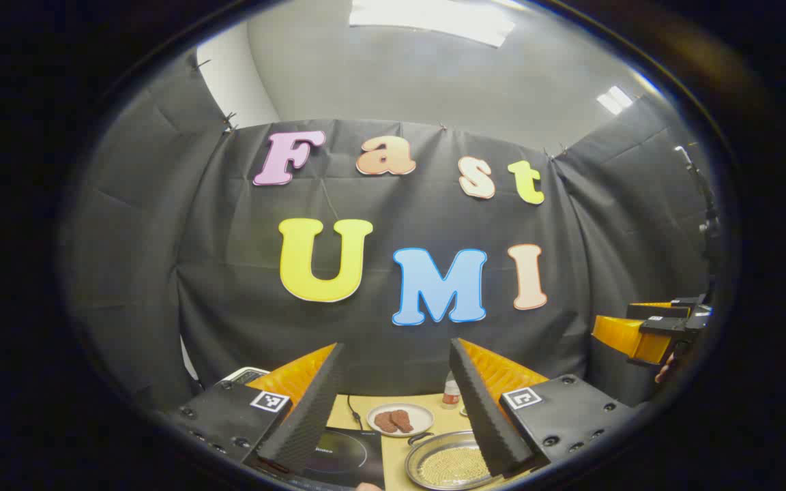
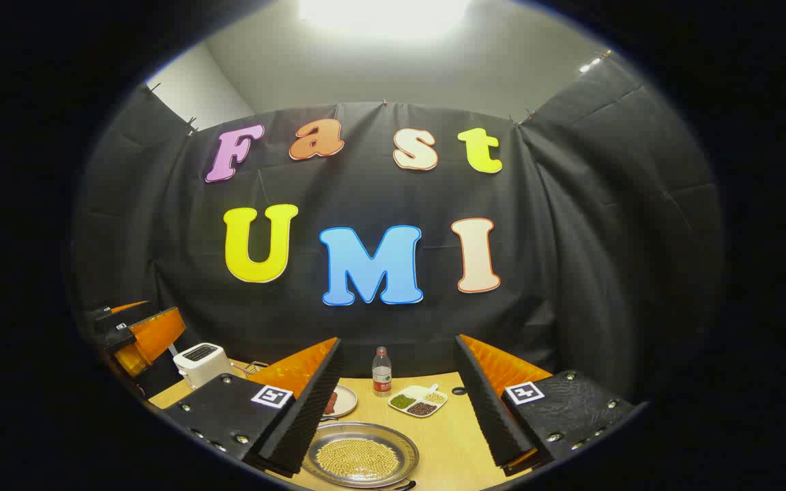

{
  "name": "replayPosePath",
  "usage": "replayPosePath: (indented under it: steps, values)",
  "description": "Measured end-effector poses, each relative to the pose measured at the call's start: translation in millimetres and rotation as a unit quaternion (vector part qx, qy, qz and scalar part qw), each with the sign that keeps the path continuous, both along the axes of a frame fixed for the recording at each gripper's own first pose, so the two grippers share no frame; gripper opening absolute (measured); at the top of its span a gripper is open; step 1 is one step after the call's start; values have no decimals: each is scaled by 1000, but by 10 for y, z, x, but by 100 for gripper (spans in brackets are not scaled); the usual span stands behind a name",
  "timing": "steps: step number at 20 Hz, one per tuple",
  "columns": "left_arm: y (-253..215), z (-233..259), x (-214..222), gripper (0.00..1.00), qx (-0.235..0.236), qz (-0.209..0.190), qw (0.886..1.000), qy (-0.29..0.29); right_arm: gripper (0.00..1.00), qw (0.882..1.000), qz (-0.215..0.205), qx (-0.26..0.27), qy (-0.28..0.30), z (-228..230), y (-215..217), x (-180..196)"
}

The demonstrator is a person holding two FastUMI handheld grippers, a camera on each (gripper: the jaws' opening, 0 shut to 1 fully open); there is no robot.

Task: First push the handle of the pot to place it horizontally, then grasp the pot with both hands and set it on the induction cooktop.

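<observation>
The pot (image 1: 449, 465) sits on the wooden table (image 1: 393, 436) below me, a shallow metal pan with a layer of pale yellow beads across its bottom. In the left gripper view it lies low between my 2 fingers, partly behind the right-hand one, and its dark handle (image 1: 420, 436) curves off the rim on the far left side, toward the plate. In the right gripper view the same pot (image 2: 361, 455) rests low between that claw's fingers, nearer the left-hand one. The induction cooktop (image 1: 345, 453) is a black slab just to the left of the pot in the left gripper view, close beside it but apart.

My left gripper (image 1: 396, 402) is spread wide, fingers well apart and holding nothing, raised above the table. My right gripper (image 2: 396, 402) is just as released, nothing between its fingers, and I see it again far off at the right edge of the left gripper view.

Behind the pot is a white plate (image 1: 400, 418) with 2 brown pieces on it. A small bottle (image 2: 381, 372) stands at the back of the table, with a divided dish (image 2: 418, 400) of 3 kinds of beans just right of it. A white toaster (image 2: 202, 363) sits at the far left.
</observation>
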State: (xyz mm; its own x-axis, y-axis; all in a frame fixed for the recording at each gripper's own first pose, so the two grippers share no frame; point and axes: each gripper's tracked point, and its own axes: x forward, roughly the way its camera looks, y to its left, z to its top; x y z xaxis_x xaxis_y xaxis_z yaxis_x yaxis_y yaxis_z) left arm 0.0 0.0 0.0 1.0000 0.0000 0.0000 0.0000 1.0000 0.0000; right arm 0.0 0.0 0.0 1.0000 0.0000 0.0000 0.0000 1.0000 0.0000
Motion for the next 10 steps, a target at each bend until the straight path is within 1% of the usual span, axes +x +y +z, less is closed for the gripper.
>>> replayPosePath:
  steps: [1,2,3,4,5,6,7,10]
  values:
    - [7,6,-6,100,2,0,1000,0,98,1000,1,0,0,9,11,7]
    - [8,23,-7,98,4,1,1000,0,98,1000,1,0,0,16,27,16]
    - [13,36,-8,100,5,2,1000,0,98,1000,3,0,-1,26,47,22]
    - [12,33,-9,98,5,4,1000,1,98,1000,4,-1,-1,17,53,34]
    - [9,32,-12,98,3,4,1000,2,98,1000,5,-1,-1,20,65,42]
    - [17,15,-13,100,3,4,1000,4,98,1000,5,-2,0,20,75,49]
    - [26,18,-11,98,5,5,1000,4,98,1000,6,-2,1,20,85,61]
    - [37,36,-16,97,11,5,1000,3,98,1000,10,0,4,4,112,94]
